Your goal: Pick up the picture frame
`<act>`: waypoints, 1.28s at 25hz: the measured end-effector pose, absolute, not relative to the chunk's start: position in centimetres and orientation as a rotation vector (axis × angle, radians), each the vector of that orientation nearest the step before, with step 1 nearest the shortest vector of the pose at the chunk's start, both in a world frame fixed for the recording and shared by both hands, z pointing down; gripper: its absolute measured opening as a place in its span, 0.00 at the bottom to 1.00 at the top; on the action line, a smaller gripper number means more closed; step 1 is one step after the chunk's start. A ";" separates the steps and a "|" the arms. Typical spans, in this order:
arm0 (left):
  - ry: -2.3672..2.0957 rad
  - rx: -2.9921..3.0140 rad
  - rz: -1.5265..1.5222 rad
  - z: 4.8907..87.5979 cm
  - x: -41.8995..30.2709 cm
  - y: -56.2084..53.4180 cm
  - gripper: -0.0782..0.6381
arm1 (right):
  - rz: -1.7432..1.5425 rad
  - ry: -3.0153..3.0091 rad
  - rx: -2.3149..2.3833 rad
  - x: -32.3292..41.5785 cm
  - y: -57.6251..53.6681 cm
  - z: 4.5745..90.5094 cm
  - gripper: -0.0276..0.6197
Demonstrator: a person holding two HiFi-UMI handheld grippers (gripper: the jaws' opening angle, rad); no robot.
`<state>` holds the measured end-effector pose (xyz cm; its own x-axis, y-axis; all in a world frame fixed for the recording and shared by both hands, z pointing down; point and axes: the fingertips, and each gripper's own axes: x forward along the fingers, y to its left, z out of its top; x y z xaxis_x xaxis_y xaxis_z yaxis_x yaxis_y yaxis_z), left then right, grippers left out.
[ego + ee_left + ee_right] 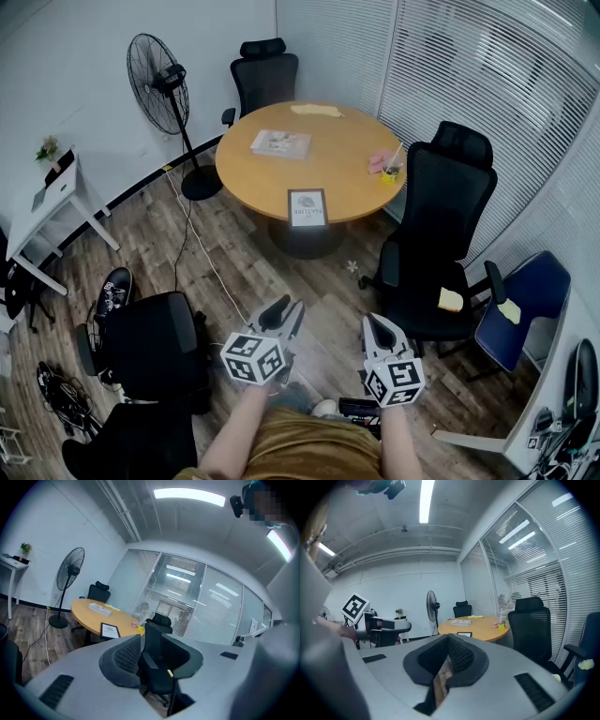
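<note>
The picture frame point(307, 207), black-edged with a white print, lies flat at the near edge of the round wooden table point(347, 150). It also shows small in the left gripper view point(109, 630) and the right gripper view point(464, 634). Both grippers are held close to my body, well short of the table, over the wooden floor. My left gripper point(284, 317) point(161, 648) is open, with only a distant black chair seen through the gap. On my right gripper point(380, 328) point(449, 639) the jaws meet at their tips and hold nothing.
A black office chair point(441, 225) stands right of the table, another point(265, 70) behind it, and a third point(150, 347) by my left side. A blue chair point(520, 305), a pedestal fan point(159, 75), a white desk point(47, 202) and a floor cable point(202, 248) surround the path. Papers point(280, 143) and a yellow cup point(389, 172) sit on the table.
</note>
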<state>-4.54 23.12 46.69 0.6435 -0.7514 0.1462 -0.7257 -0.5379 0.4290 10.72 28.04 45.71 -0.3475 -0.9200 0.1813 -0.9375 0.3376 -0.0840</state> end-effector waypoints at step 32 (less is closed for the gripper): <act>-1.081 2.280 -0.141 49.6 -3.6 20.0 0.31 | 0.357 -2.570 1.604 11.4 24.1 48.0 0.06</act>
<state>-3.59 20.01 49.64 0.6619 -0.7334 0.1548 -0.6688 -0.4847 0.5637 11.45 24.14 48.03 -0.4443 -0.8734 0.1996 -0.8947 0.4211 -0.1490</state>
